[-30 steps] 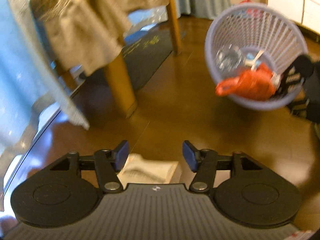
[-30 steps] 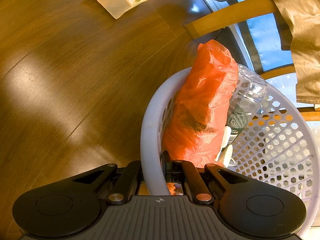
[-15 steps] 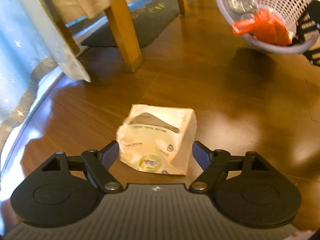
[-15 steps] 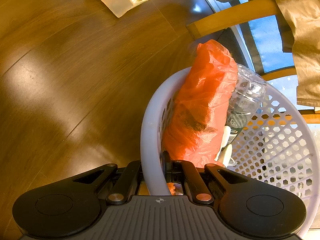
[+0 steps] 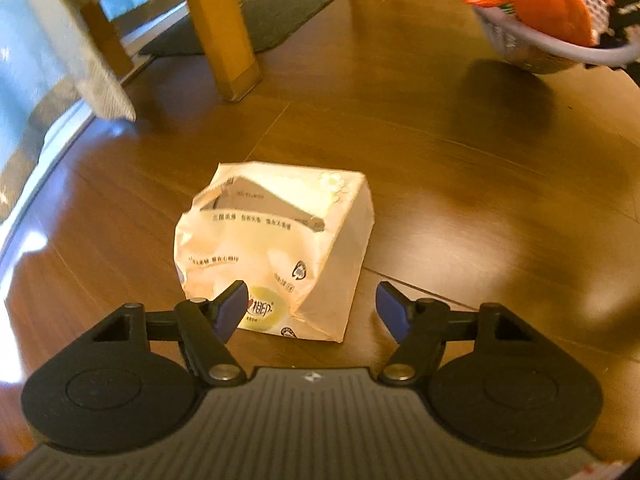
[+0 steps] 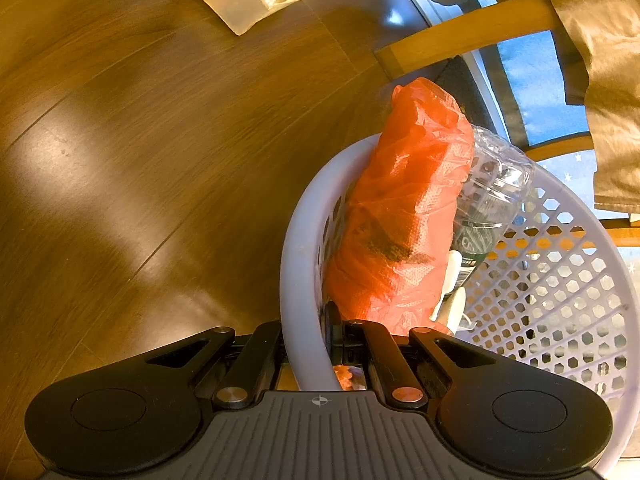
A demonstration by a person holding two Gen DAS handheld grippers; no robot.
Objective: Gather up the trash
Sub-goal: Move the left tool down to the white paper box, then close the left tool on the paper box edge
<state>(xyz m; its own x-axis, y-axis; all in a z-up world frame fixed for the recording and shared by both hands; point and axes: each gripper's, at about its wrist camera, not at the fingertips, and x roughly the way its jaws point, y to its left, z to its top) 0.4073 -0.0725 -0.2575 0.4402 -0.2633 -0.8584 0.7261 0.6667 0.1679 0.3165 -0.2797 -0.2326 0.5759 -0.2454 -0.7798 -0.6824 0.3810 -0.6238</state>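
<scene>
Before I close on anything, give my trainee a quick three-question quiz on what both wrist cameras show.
1. True or false: the left hand-held gripper is already shut on the tissue pack.
2. What does the right hand-held gripper grip?
A. chair leg
B. rim of the laundry basket
C. orange plastic bag
3. Name the clear item beside the orange plastic bag in the basket.

Key: 1 false, it is open, with the pack on the wooden floor ahead of its fingers. 2 B. 3 plastic bottle.
</scene>
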